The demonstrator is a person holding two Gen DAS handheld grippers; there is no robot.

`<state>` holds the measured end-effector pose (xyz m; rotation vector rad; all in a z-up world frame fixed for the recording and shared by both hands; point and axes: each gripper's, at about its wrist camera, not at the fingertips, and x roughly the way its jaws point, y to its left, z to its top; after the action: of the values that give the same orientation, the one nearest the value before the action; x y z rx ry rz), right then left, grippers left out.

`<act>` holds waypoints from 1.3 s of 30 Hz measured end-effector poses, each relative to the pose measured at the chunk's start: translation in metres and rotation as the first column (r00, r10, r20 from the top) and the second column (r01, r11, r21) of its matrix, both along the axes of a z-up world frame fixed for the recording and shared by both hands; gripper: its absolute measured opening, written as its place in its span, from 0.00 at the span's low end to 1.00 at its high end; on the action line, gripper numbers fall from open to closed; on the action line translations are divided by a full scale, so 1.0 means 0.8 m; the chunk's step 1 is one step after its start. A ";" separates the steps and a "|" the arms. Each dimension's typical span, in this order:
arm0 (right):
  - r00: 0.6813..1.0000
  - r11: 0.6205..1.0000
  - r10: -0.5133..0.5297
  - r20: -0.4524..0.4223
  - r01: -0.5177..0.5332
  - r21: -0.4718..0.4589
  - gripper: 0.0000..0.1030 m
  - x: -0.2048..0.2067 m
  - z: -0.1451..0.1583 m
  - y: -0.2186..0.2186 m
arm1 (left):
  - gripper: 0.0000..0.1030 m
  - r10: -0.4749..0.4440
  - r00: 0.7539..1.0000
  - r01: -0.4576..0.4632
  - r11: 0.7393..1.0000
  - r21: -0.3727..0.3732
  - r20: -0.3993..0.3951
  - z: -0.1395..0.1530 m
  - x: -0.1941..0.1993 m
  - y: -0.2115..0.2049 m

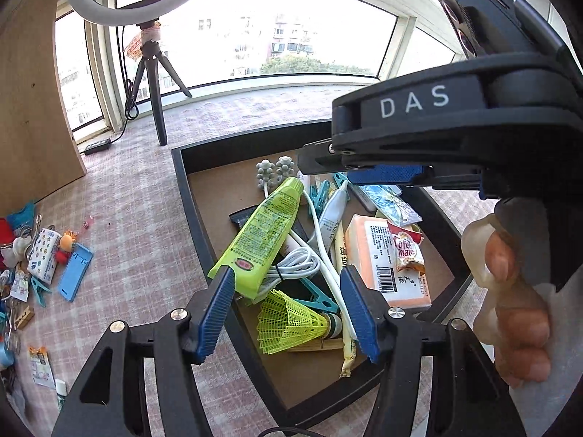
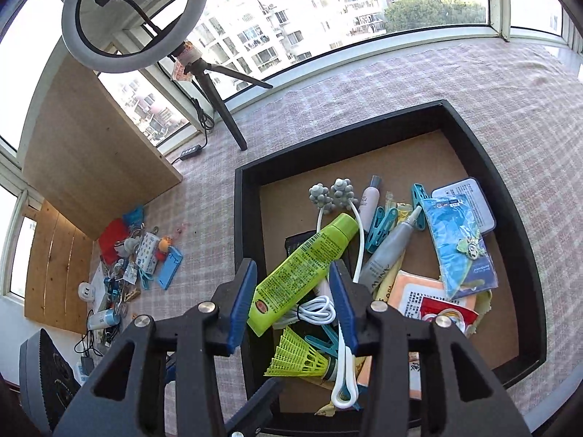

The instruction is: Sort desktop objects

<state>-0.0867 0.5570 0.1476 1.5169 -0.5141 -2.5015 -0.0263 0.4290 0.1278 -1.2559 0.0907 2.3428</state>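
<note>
Left wrist view: left gripper (image 1: 288,313) wide, empty, over tray (image 1: 180,182) at frame centre | right gripper (image 2: 293,306) part open, empty, straddling green tube (image 2: 302,273) | loose pile (image 2: 135,255) lower left, likely unsorted.

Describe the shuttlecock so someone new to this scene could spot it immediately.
Find the black tray on the checked tablecloth. At its near edge, just below the lime-green tube, lies the shuttlecock on its side. It alone has a neon-yellow mesh skirt.
</note>
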 end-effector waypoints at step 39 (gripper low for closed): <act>0.832 0.836 0.535 -0.147 -0.497 0.233 0.62 0.063 0.025 -0.410 | 0.56 0.704 0.710 -0.704 0.709 -0.044 -0.009 0.001 0.118 -0.591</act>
<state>-0.0361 0.2291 0.1673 1.2135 0.1621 -2.2661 0.0682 -0.0441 0.1284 -1.5123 -0.4275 2.9836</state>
